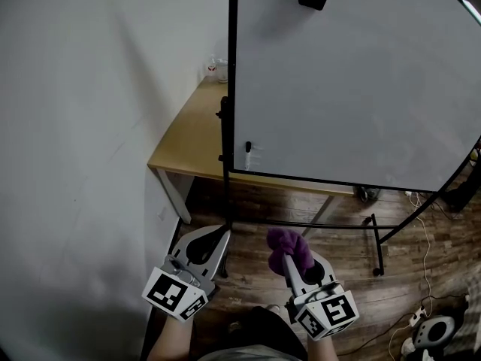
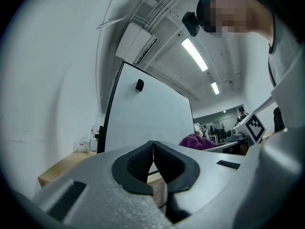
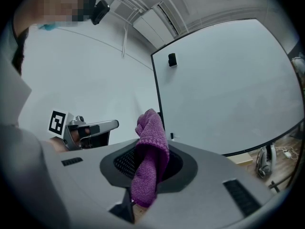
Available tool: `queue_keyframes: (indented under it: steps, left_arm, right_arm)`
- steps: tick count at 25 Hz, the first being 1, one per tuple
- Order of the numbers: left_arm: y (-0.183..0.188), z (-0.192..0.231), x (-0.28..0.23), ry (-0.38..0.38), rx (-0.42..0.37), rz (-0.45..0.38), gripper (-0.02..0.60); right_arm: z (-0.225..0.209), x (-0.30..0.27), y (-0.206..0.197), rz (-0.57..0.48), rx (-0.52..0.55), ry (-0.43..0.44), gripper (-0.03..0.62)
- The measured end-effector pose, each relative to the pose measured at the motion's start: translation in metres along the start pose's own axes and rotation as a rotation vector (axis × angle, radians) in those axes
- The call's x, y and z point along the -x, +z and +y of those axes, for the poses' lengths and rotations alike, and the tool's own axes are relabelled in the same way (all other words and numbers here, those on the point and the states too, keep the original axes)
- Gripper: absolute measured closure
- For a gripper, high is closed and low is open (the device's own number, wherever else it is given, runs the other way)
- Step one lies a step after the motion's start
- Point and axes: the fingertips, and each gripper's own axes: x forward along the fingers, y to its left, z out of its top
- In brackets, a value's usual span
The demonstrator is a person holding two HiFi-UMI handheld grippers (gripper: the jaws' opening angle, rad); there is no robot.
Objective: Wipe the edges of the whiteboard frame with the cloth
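While the right tool (image 1: 294, 265) clamps the cloth (image 1: 288, 245) and the left tool (image 1: 209, 248) sits closed, empty, the whiteboard frame (image 1: 231, 89) stands apart from both; wiping appears wholly outstanding.

The whiteboard (image 1: 353, 81) stands on the floor (image 1: 331, 265), a table (image 1: 192, 138) behind its left edge, against the wall (image 1: 90, 126).

White wall (image 1: 83, 126) on the left, plain. Dark wood plank floor (image 1: 346, 258). Light wooden desk (image 1: 188, 138) set against the wall, pale legs (image 1: 174, 198), small containers (image 1: 214, 69) at its far corner. Cables and a white power strip (image 1: 415, 318) on the floor at right. Overhead: two lit tube lights (image 2: 194, 54), exposed pipes (image 2: 162, 11), white boxy unit (image 2: 136, 42) high on the wall.
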Motion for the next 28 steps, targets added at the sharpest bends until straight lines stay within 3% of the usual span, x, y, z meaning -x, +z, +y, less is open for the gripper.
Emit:
queue_keyframes:
  steps: [5,14,28]
  left_arm:
    - [-0.002,0.008,-0.007,0.001,-0.005,-0.002,0.565]
    - [-0.007,0.052,-0.03,0.066,-0.03,-0.005,0.565]
    - [-0.035,0.112,-0.078,0.13,-0.021,0.018,0.565]
  right_arm:
    - [-0.006,-0.013,-0.005,0.017,0.004,0.003,0.52]
    - [-0.026,-0.067,-0.004,0.009,-0.008,0.038,0.52]
    - [-0.065,-0.159,-0.016,0.067,-0.013,0.091,0.52]
